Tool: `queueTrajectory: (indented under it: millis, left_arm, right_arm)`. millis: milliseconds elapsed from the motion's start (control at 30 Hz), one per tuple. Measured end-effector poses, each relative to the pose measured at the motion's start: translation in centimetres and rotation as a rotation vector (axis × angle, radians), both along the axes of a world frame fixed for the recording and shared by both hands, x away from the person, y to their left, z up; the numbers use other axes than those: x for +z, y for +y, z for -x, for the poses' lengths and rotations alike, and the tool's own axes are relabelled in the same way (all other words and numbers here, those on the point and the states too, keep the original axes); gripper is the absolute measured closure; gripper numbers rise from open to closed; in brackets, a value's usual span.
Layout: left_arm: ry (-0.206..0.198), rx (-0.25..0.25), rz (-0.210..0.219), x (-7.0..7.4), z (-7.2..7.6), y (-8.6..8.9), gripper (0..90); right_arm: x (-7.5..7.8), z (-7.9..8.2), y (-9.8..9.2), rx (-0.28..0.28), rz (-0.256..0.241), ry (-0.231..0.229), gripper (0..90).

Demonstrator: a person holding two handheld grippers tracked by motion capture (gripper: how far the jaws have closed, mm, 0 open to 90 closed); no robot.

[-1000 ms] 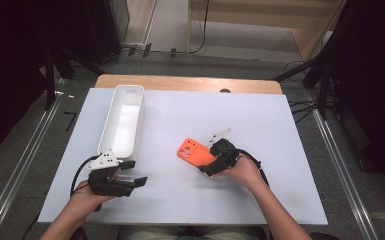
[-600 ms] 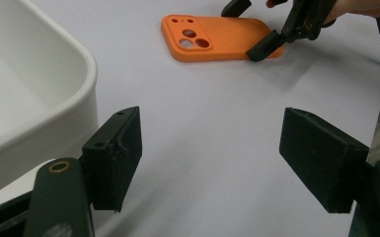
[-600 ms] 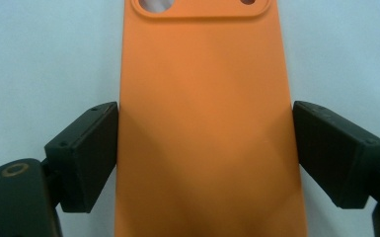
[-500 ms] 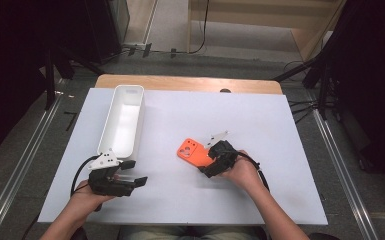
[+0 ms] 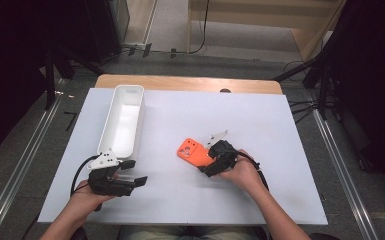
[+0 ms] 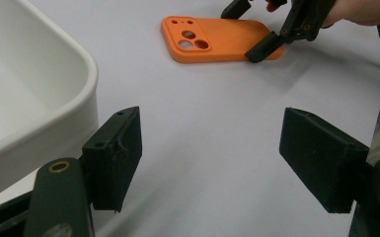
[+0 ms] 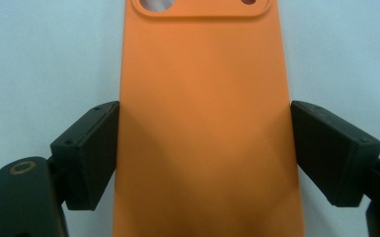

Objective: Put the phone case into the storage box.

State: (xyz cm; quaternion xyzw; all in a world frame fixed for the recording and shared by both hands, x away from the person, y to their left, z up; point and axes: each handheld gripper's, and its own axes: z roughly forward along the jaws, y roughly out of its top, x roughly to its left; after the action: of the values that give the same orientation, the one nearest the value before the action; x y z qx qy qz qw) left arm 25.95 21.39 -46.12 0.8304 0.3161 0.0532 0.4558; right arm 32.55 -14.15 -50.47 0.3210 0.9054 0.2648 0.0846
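Barely begun: orange case [image 5: 194,152] flat on the worktop [image 5: 260,120] between the spread, not yet clamped right gripper [image 5: 211,166] jaws, left gripper [image 5: 134,172] idle and apart beside the empty white tray [image 5: 111,131], grasp and lift remaining.

I'm looking into a lab or recording studio: a desk [image 5: 290,135] under a plain white sheet, black curtains [image 5: 25,55] on both sides, metal floor rails [image 5: 22,165], stands and loose cables [image 5: 202,30] on grey carpet.
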Motion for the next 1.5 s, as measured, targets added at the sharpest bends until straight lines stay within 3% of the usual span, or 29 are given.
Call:
queueTrajectory:
  millis: [233, 500, 1000, 1233, 1267, 1433, 1467, 1500]
  left_arm:
    - [0.000, -0.003, 0.001, 0.0, 0.0, 0.0, 24.1]
    - [0.000, -0.003, -0.001, 0.0, 0.0, 0.1, 24.1]
    - [0.005, -0.009, 0.014, 0.0, 0.0, 0.0, 24.1]
    - [0.033, -0.012, 0.026, 0.3, -0.1, -0.2, 24.2]
    - [0.046, -0.012, 0.029, 0.4, -0.2, -0.2, 24.2]
    - [0.084, -0.015, 0.040, 0.7, -0.2, -0.3, 24.5]
    - [0.120, -0.026, 0.054, 0.9, -0.2, -0.5, 24.6]
    - [0.125, -0.030, 0.045, 1.0, -0.2, -0.6, 24.5]
  right_arm:
    - [0.1, -0.2, -0.2, 0.003, -0.015, 0.014, 15.3]
    - [0.3, -0.8, -0.7, -0.014, -0.108, 0.072, 15.2]
    - [2.1, -0.8, -1.7, -0.017, -0.219, 0.072, 15.2]
    - [2.6, -0.9, -2.4, -0.041, -0.296, 0.099, 15.1]
    - [2.8, -0.8, -2.6, -0.052, -0.329, 0.108, 15.2]
    - [3.1, -0.8, -2.9, -0.061, -0.347, 0.104, 15.2]
    - [3.2, -0.8, -2.9, -0.063, -0.350, 0.111, 15.1]
    - [3.2, -0.7, -2.9, -0.069, -0.358, 0.116, 15.1]
